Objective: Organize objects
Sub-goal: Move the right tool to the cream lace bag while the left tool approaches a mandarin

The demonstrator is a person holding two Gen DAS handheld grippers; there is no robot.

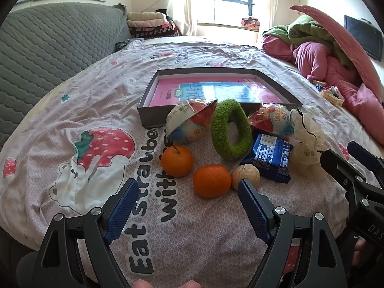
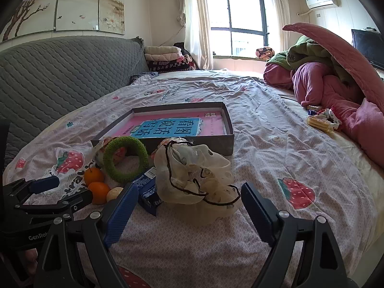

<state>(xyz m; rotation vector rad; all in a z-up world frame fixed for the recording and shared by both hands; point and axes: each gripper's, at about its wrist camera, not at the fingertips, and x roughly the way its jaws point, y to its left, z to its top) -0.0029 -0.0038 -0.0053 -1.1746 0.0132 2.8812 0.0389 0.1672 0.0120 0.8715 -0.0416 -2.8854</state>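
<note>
A bed (image 1: pixel 72 110) under a strawberry-print cover fills the room. Nearest, the left tongs (image 1: pixel 188 192) and right tongs (image 2: pixel 189 195) both hover spread wide, pinching nothing. Just past the left ones lie two oranges (image 1: pixel 211 180), a pale walnut-like ball (image 1: pixel 247 175) and a blue packet (image 1: pixel 271 158). A cream drawstring pouch (image 2: pixel 192 172) sits before the right ones. Beyond stands a green ring (image 1: pixel 230 129) with snack bags, then a grey box lid (image 1: pixel 153 120) holding a pink book.
</note>
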